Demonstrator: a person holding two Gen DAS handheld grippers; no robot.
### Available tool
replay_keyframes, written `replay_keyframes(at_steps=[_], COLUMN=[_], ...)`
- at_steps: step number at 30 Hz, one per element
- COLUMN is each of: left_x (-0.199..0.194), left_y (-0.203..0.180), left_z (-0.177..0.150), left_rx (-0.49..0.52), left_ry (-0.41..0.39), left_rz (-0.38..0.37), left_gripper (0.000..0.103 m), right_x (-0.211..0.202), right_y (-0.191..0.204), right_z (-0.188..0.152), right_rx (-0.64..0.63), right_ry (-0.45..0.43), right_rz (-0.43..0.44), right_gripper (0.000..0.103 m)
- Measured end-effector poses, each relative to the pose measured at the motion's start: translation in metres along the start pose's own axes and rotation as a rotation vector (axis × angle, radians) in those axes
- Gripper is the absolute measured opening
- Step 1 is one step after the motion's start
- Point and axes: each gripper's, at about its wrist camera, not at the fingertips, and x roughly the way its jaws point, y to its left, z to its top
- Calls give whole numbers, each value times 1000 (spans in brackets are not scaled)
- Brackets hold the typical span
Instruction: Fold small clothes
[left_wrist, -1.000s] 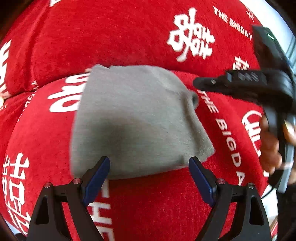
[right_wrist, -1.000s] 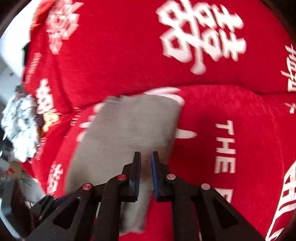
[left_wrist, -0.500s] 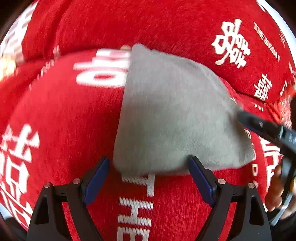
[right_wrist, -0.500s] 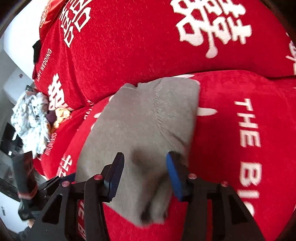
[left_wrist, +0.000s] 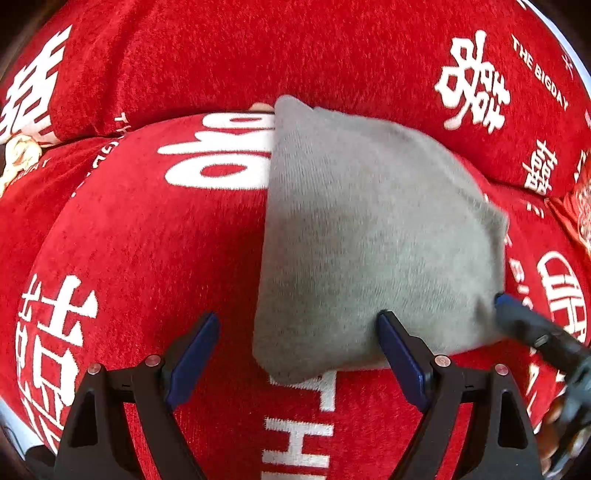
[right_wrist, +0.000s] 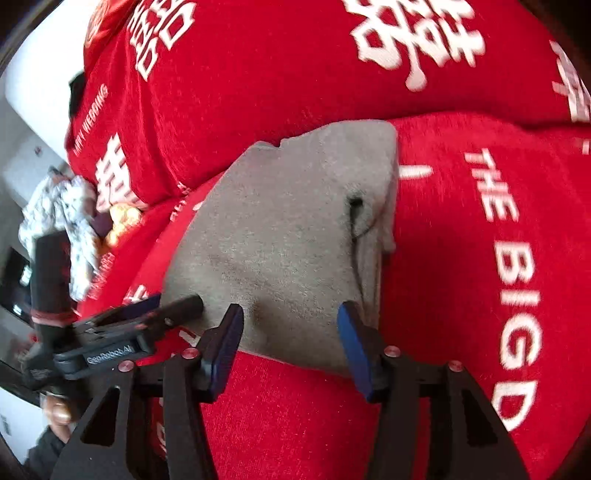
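Observation:
A small grey knit garment (left_wrist: 373, 236) lies folded flat on a red sofa seat cushion (left_wrist: 147, 258). It also shows in the right wrist view (right_wrist: 280, 243), with a dark crease near its right edge. My left gripper (left_wrist: 299, 354) is open and empty at the garment's near edge, its right finger against the cloth. My right gripper (right_wrist: 291, 343) is open and empty, its fingers straddling the garment's near edge. The left gripper shows in the right wrist view (right_wrist: 159, 306), and one right fingertip shows in the left wrist view (left_wrist: 517, 314).
The red sofa backrest (left_wrist: 295, 55) with white printed characters rises behind the garment. A pile of patterned clothes (right_wrist: 62, 210) lies at the sofa's far left end. A white wall (right_wrist: 33, 92) stands beyond.
My right gripper has opened, letting go of the garment, which now lies flat. My left gripper has shifted left, so the garment sits to its right.

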Motion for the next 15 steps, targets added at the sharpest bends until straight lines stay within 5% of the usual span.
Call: replay_keyframes(at_steps=[4, 10, 15], left_x=[-9, -21, -11], left_y=[0, -10, -9], left_z=[-4, 3, 12], left_rx=[24, 91, 80], left_ry=[-34, -111, -89], left_rz=[31, 73, 63], left_gripper=[88, 88, 88], right_x=[-12, -24, 26], right_y=[16, 44, 44], right_z=[-2, 26, 69], right_rx=[-68, -168, -177], right_ry=[-22, -105, 4], right_rz=[-158, -144, -187], right_gripper=[67, 69, 69])
